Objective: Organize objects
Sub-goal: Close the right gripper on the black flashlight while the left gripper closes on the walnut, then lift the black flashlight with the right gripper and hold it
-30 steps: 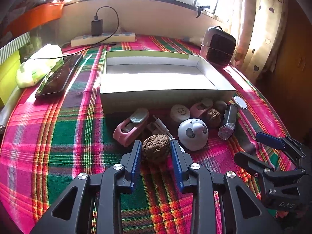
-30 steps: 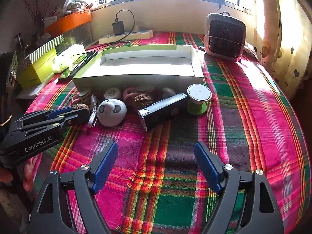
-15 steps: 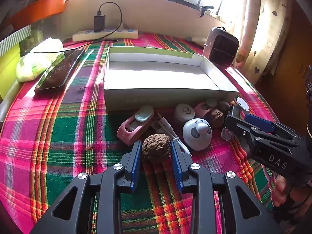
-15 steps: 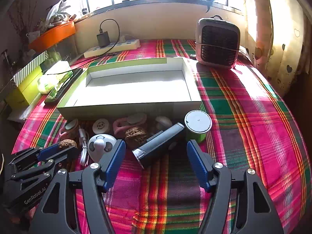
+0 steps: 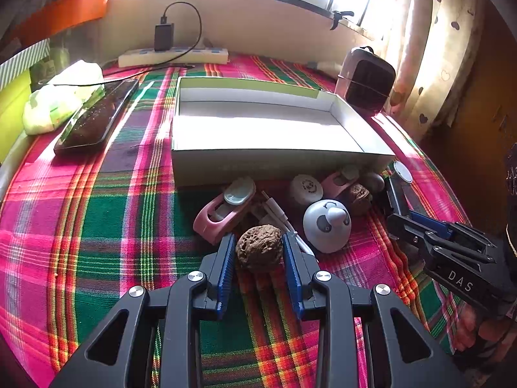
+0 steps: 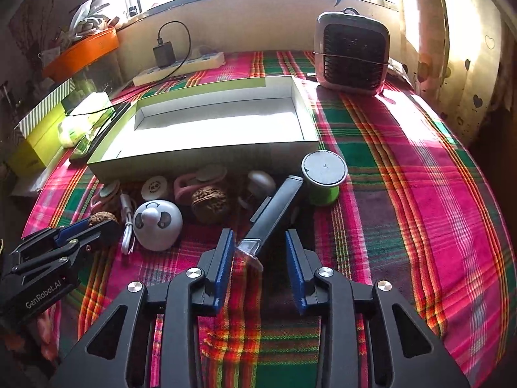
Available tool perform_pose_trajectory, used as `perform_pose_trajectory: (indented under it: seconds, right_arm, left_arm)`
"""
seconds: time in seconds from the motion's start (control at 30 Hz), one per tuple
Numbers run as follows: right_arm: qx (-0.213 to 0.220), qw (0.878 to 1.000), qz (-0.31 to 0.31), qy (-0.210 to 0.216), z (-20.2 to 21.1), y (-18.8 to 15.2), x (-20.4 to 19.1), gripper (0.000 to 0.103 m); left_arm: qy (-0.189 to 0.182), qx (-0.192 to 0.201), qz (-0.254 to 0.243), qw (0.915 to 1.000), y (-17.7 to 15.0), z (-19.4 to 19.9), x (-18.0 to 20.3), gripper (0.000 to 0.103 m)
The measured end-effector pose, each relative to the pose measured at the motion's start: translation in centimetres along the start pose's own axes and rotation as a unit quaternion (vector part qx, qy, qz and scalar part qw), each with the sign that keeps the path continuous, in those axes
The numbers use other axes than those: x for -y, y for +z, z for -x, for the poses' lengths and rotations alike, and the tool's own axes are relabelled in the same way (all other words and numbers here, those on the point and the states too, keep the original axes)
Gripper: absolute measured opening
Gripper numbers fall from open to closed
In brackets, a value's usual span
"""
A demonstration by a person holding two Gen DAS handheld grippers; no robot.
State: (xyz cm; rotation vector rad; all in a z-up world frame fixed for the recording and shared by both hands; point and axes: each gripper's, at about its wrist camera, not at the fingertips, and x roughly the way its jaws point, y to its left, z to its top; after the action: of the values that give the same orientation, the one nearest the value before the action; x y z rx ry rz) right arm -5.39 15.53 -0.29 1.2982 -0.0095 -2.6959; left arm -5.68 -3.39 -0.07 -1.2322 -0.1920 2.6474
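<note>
My left gripper (image 5: 258,245) is shut on a brown walnut (image 5: 258,247), held just above the plaid cloth in front of the open white box (image 5: 265,161). My right gripper (image 6: 258,245) is open, its blue pads on either side of the clear-tipped near end of a long black device (image 6: 274,213) that lies on the cloth. A white panda toy (image 5: 326,226), a pink clip (image 5: 223,210), a second walnut (image 6: 210,200), a white cable (image 5: 278,216) and a round white disc (image 5: 305,187) lie in a cluster before the box.
A green spool with a grey cap (image 6: 324,177) stands right of the black device. A small heater (image 6: 350,55) stands at the back right. A phone (image 5: 93,119), a power strip (image 5: 174,56) and a yellow-green box (image 6: 42,132) are at the left.
My left gripper closed on the walnut and lifted it slightly. My right gripper moved forward and narrowed, so its pads now flank the end of the black device.
</note>
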Motion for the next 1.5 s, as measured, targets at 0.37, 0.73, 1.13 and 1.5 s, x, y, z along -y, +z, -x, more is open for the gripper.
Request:
perform_pose_trajectory:
  seconds: [0.37,0.73,1.13,1.5]
  right_arm:
    - [-0.005,0.998,-0.03,0.048,1.5,-1.4,2.5,0.024]
    - [-0.017,0.99,-0.093,0.104,2.3,-2.4,5.7,0.024]
    - [-0.006,0.989,-0.112,0.096,2.3,-2.2,7.5,0.024]
    - [0.031,0.999,0.026,0.012,2.8,-1.6,4.2,0.047]
  left_arm:
    - [0.001,0.0,-0.001,1.0,0.1,-0.1,0.0,0.028]
    - [0.007,0.0,-0.007,1.0,0.2,-0.2,0.3,0.028]
    - [0.016,0.0,-0.012,0.9998,0.2,-0.2,0.3,0.028]
    - [0.019,0.0,-0.012,0.9997,0.3,-0.3,0.1,0.028]
